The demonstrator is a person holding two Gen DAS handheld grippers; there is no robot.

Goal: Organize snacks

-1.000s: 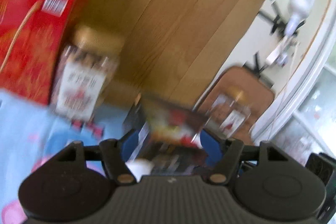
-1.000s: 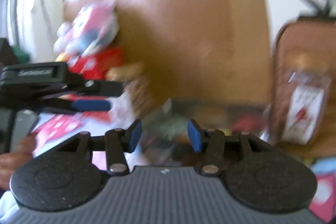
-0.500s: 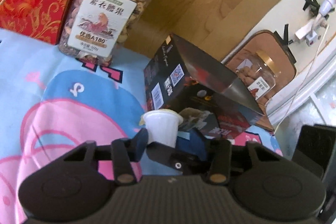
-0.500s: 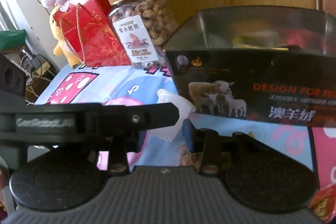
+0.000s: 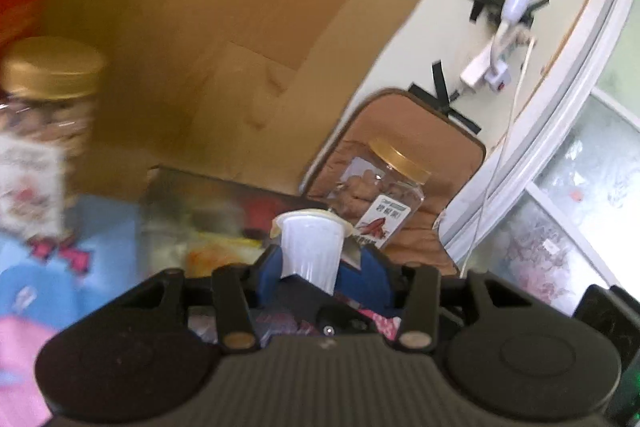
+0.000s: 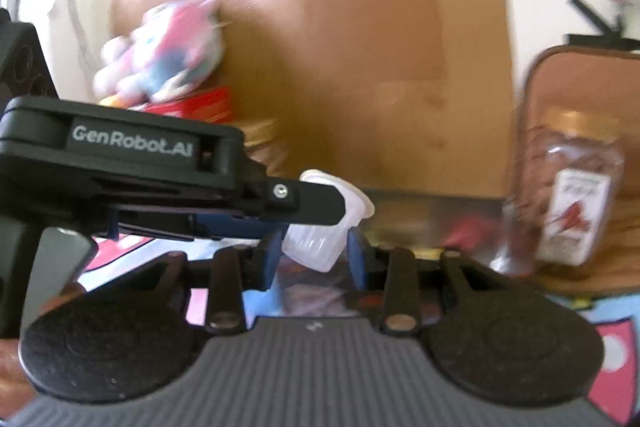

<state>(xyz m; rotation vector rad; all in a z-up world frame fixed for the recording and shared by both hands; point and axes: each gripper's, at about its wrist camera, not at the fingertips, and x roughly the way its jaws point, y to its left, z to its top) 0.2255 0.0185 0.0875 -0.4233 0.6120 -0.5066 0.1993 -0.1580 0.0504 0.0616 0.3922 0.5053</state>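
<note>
A small white ribbed jelly cup [image 5: 310, 247] sits between the blue pads of my left gripper [image 5: 316, 267], which is shut on it. In the right wrist view the same cup [image 6: 320, 243] is also between the blue pads of my right gripper [image 6: 314, 251], which closes on it from the other side, with the left gripper's body crossing from the left. The cup is held up in the air above the open dark box [image 5: 208, 211], also seen blurred in the right wrist view [image 6: 432, 219].
A nut jar with a gold lid [image 5: 44, 131] stands at the left, a second jar [image 5: 384, 187] on a brown cushioned seat at the right [image 6: 576, 195]. A red gift box and plush toy [image 6: 168, 47] stand at the back against a wooden panel. The cloth is blue and pink.
Both grippers have lifted with the white cup, from low over the cloth in front of the dark box to above the box. The views are blurred with motion.
</note>
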